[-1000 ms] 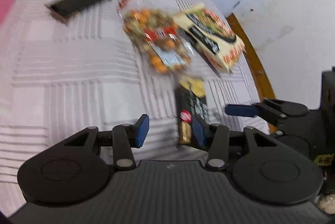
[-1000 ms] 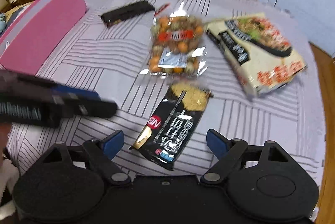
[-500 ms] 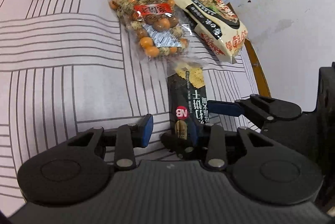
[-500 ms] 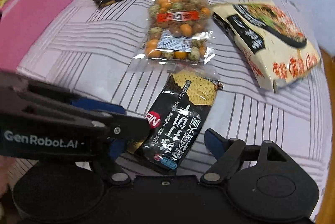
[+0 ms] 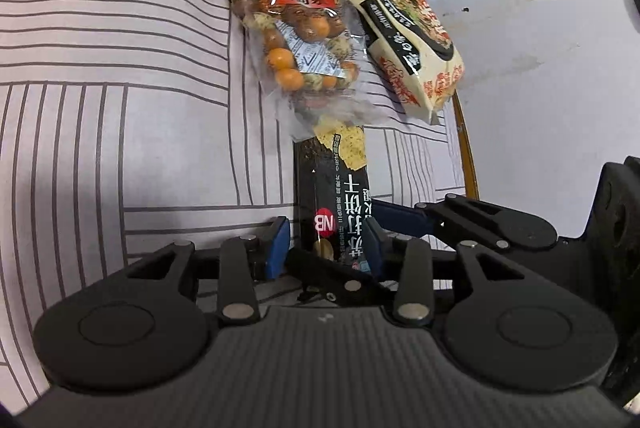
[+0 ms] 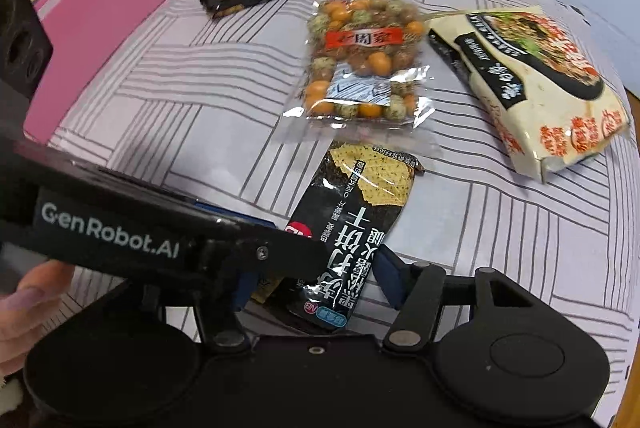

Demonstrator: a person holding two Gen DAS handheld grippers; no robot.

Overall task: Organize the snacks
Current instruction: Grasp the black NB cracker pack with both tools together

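- Both tongs have dropped onto the black foil cracker packet [image 6: 352,224] near the worktop's [image 6: 168,132] near edge.
- Right tongs [image 6: 316,282] have just been closing, straddling its end; contact unclear.
- Left tongs [image 5: 326,246] narrowly parted, flanking the packet's side; grip uncertain.
- Clear bag of coated nuts [image 6: 358,64] touches its far end; open cloth lies leftward, toward the pink box [image 6: 96,28].

My left claw [image 5: 326,242] and right claw [image 6: 316,282] are black, ribbed, silver-screwed, with blue pads [image 5: 278,242]; "GenRobot.AI" runs white along one arm.
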